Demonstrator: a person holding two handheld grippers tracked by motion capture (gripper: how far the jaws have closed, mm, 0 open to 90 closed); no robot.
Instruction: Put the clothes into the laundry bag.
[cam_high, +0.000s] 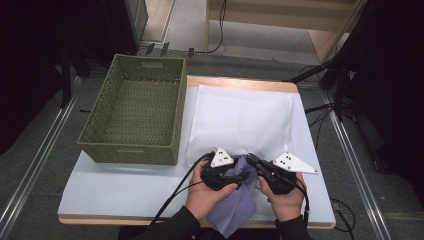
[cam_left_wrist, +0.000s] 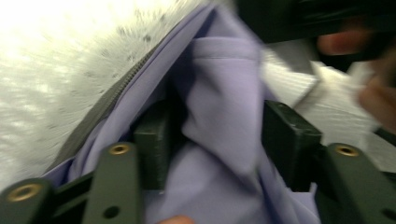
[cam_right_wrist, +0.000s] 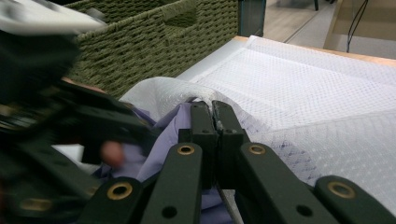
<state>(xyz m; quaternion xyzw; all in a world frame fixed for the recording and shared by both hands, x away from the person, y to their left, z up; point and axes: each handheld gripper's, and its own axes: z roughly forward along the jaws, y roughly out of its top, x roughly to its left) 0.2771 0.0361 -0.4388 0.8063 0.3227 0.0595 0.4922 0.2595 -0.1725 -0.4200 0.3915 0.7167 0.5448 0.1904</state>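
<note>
On the near edge of the table, in the high view, two hands come up from the bottom, each with a gripper. The left gripper (cam_high: 235, 176) points to the right and the right gripper (cam_high: 254, 163) points up and to the left, so the tips nearly meet. A purple cloth (cam_high: 235, 207) lies between the hands and hangs over the table edge, at the mouth of a white mesh bag (cam_high: 240, 117). A green basket (cam_high: 95, 127) sits to the left on the table (cam_high: 115, 187). From the left gripper view, the jaws stand about halfway apart, and a fold of the purple cloth (cam_left_wrist: 224, 112) runs up between them. The picture is blurry, so I cannot tell if the pads press on it. From the right gripper view, the right gripper (cam_right_wrist: 215, 122) has its jaws squeezed tight together on the edge of the white mesh bag (cam_right_wrist: 303, 84), with the purple cloth (cam_right_wrist: 163, 135) just beside them on the left.
</note>
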